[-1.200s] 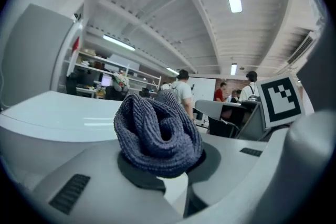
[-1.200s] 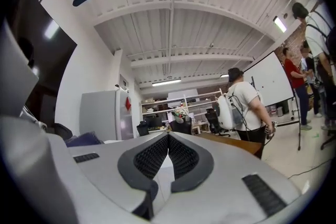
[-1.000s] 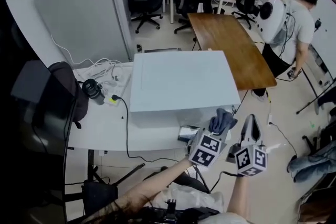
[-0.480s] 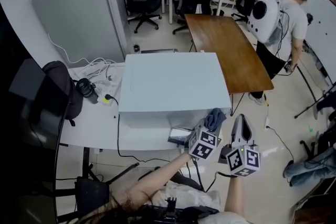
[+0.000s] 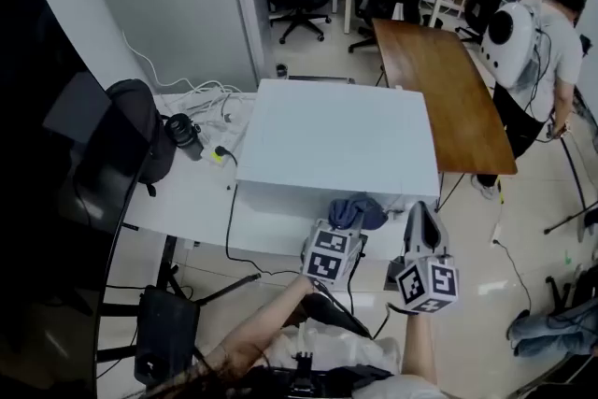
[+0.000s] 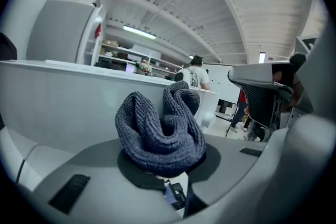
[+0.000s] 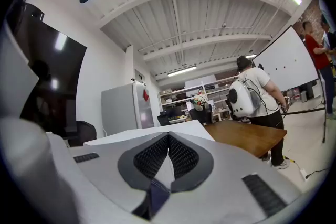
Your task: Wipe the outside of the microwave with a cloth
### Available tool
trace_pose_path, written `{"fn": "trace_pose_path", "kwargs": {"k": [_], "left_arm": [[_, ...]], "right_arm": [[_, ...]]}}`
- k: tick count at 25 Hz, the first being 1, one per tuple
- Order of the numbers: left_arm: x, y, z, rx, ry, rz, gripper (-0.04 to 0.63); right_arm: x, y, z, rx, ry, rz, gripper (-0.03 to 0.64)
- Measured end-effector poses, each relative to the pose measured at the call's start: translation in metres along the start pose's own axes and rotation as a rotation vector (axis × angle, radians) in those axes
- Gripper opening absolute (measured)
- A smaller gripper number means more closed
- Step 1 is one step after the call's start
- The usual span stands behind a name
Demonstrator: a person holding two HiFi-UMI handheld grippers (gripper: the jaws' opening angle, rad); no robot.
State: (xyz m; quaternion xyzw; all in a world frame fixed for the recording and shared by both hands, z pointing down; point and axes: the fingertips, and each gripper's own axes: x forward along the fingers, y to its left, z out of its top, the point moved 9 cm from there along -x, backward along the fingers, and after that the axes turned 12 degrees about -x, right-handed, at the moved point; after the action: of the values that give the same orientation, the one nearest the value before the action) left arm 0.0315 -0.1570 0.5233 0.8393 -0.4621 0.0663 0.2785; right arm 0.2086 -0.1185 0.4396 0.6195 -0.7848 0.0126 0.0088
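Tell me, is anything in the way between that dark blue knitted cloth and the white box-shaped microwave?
Nothing visible does. The left gripper holds the dark blue knitted cloth right up by the white box-shaped microwave's front face, with nothing showing between them.

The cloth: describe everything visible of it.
The cloth is dark blue-grey ribbed knit fabric, bunched into thick looping folds. The left gripper is shut on its lower part, so the bundle stands up from the jaws. In the head view it sits at the white microwave's front face, just under the top edge; actual contact cannot be told.
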Motion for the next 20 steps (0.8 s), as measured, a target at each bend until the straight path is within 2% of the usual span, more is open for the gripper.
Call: {"fn": "trace_pose_path", "kwargs": {"k": [6, 13, 18, 20], "left_arm": [[-0.050, 0.073, -0.001, 0.003, -0.023, 0.166, 0.058], [-0.096, 0.142, -0.006, -0.039, -0.066, 0.365, 0.058], [-0.115, 0.169, -0.006, -0.077, -0.091, 0.454, 0.058], [-0.119, 0.169, -0.006, -0.094, -0.098, 0.446, 0.058]], "right_arm": [[0.014, 0.025, -0.003, 0.012, -0.007, 0.073, 0.018], [0.020, 0.051, -0.004, 0.014, 0.002, 0.117, 0.018], [0.018, 0.057, 0.000, 0.014, -0.002, 0.114, 0.018], [0.015, 0.058, 0.001, 0.012, -0.004, 0.109, 0.018]]}}
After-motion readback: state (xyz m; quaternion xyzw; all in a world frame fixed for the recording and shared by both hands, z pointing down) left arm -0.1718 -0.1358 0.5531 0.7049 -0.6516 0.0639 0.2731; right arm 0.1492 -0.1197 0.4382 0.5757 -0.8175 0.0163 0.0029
